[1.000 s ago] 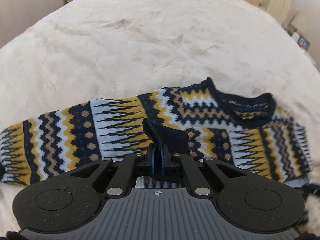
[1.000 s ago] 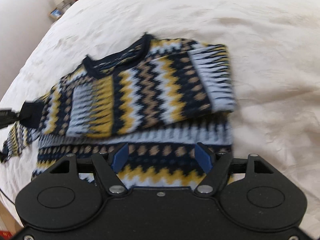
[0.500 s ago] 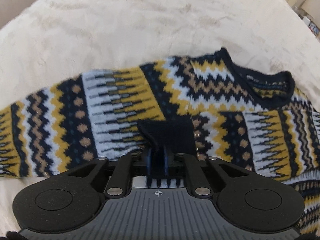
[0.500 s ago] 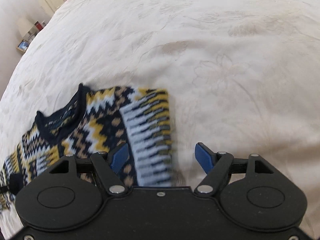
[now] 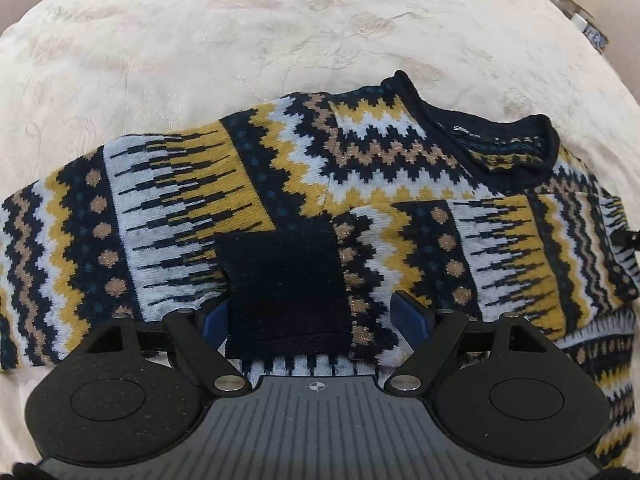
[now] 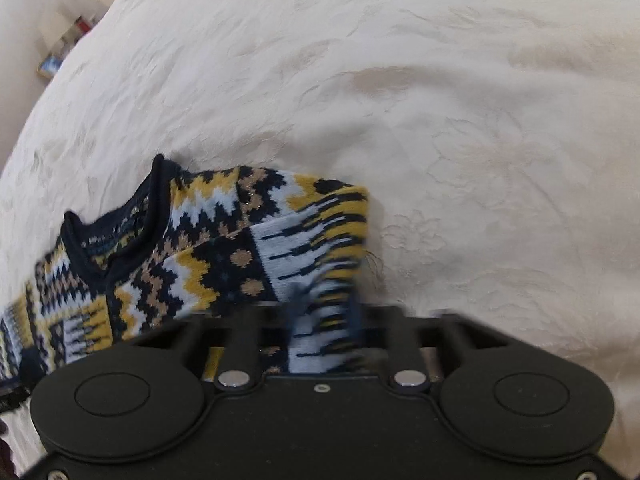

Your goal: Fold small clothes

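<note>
Lying across the bed (image 5: 168, 36), the patterned sweater (image 5: 304, 168) runs crosswise to both grippers; left gripper (image 5: 316, 316), jaws just opened wide, straddles the released dark cuff (image 5: 286, 292); right gripper (image 6: 324, 324), just closed, pinches the sweater's near right edge.

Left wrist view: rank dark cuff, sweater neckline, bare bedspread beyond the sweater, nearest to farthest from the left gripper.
1. Dark cuff: lying between the open fingers of the left gripper, centre.
2. Sweater neckline: farther up, to the right.
3. Bare bedspread: beyond the sweater's far edge, top.
</note>
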### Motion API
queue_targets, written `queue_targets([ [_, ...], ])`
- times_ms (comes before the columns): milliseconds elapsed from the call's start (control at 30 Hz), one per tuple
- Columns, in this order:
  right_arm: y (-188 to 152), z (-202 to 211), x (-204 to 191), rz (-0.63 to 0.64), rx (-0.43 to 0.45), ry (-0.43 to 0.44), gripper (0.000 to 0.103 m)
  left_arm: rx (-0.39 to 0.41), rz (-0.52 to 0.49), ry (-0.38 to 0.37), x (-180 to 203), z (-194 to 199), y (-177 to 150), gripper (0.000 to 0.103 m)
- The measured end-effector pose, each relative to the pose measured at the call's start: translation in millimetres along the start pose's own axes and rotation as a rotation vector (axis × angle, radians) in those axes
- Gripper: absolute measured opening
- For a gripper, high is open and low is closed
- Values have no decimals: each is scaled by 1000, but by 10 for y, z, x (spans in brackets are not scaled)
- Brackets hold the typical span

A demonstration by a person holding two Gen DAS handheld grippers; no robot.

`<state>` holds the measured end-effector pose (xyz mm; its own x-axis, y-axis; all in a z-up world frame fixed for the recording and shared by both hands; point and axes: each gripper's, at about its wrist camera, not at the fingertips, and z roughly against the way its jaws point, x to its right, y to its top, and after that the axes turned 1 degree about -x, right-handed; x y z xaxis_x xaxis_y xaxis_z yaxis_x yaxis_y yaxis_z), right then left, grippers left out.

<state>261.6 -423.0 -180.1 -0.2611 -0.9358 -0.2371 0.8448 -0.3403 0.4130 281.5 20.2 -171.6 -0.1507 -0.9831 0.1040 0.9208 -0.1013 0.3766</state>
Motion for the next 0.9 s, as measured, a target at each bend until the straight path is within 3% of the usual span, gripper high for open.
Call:
queue_targets([
  [100,-1,22,16,43,18,-60,13,5,5,-10,-17,23,-5,80],
  [233,-19,-43,103,3,1,-48,16,0,3,-10,-31,42,-21,81],
  [333,-40,8,73,9,23,-44,41,-6,12,-10,-47,77,-47,82],
  [400,-92,115,99,9,42,-36,62,-4,21,-2,-65,111,-81,83],
  [433,-115,150,99,11,51,-34,66,-3,26,1,-76,129,-99,84],
  [600,-293,257,118,30,27,-61,70,-21,52,17,-137,195,-239,88],
  [733,-511,184,171,38,-56,-111,73,-54,63,31,-194,224,-387,90],
  [900,-653,329,175,28,-38,-96,75,-96,80,28,-247,282,-581,90],
])
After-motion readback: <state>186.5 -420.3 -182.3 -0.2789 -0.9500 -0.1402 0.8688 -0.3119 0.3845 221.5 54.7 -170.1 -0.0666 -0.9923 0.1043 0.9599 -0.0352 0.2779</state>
